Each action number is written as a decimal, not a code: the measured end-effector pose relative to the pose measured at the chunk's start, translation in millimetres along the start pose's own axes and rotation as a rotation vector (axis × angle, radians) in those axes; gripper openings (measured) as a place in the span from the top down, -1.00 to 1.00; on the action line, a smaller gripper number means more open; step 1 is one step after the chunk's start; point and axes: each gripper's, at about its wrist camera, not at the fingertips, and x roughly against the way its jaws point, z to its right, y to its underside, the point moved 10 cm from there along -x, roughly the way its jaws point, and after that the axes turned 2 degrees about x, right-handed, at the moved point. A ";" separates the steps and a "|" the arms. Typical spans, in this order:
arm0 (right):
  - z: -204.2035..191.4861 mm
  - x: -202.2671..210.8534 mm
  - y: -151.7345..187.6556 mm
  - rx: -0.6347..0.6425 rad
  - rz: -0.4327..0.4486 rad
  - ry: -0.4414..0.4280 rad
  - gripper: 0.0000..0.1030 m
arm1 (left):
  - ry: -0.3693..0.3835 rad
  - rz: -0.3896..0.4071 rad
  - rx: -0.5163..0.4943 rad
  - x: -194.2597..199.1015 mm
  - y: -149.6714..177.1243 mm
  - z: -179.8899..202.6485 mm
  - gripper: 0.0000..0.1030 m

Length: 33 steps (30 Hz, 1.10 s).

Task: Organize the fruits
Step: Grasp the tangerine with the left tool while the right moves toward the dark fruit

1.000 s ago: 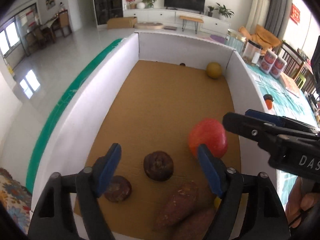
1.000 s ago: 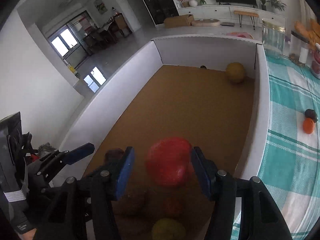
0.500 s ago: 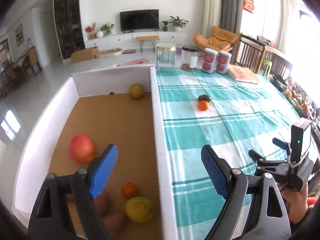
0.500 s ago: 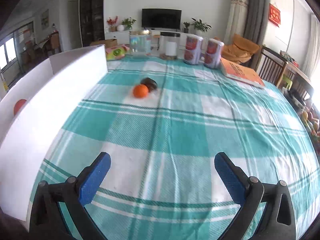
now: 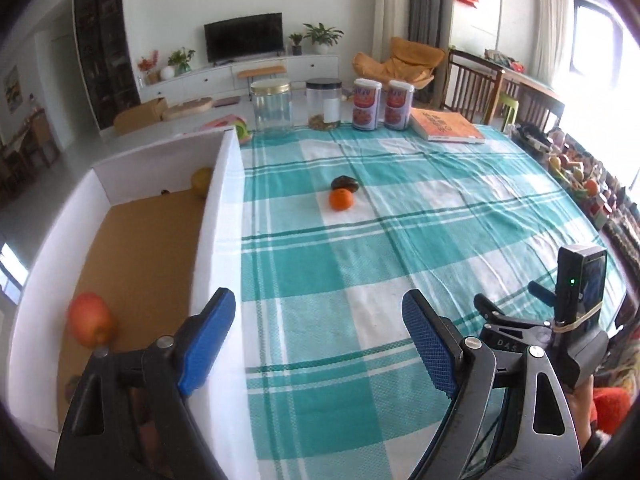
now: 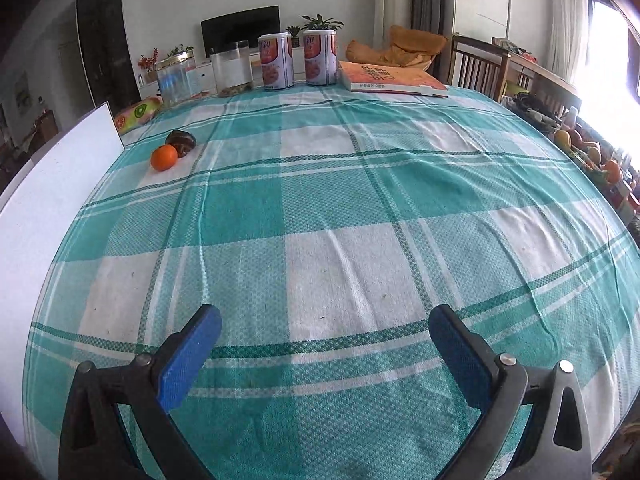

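Round orange (image 5: 341, 200); no long axis

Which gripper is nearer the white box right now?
Left. The left gripper hangs right over the white box's near wall, one finger inside it. The right gripper is out over the checked cloth, the box off to its left.

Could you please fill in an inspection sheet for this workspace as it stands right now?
Surface: teal checked tablecloth, rumpled.
Job's things: orange touching dark fruit on the cloth; red fruit and yellow fruit inside white box.
Clutter: two cans, two jars, book at the far edge.
Grippers: left hand-held gripper and right hand-held gripper open, empty.
Cables: nothing seen.
Surroundings: television, chairs.
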 end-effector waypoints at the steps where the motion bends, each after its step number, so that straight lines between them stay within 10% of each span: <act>1: 1.1 0.3 0.5 -0.007 0.000 -0.002 -1.00 | 0.070 -0.044 0.019 -10.4 10.9 13.5 -0.75; 6: 9.3 -3.2 6.2 -0.072 -0.033 -0.039 -1.00 | 0.205 -0.296 0.142 -91.5 73.6 59.0 -0.74; 12: 12.2 -5.5 7.4 -0.107 -0.050 -0.072 -1.00 | 0.079 -0.046 0.308 -153.4 -21.2 26.0 -0.72; 17: 9.7 -7.0 7.2 -0.088 -0.057 -0.068 -1.00 | -0.049 -0.051 0.302 -222.8 -63.9 -1.2 -0.70; 20: 10.1 -6.7 6.8 -0.092 -0.055 -0.077 -1.00 | -0.065 -0.003 0.259 -229.7 -76.2 -5.6 -0.56; 23: 10.0 -7.4 6.3 -0.090 -0.055 -0.075 -1.00 | -0.035 -0.023 0.216 -228.3 -75.8 -2.1 0.35; 33: 9.9 -8.3 6.4 -0.087 -0.057 -0.071 -1.00 | 0.042 -0.121 0.194 -148.0 12.5 12.8 0.35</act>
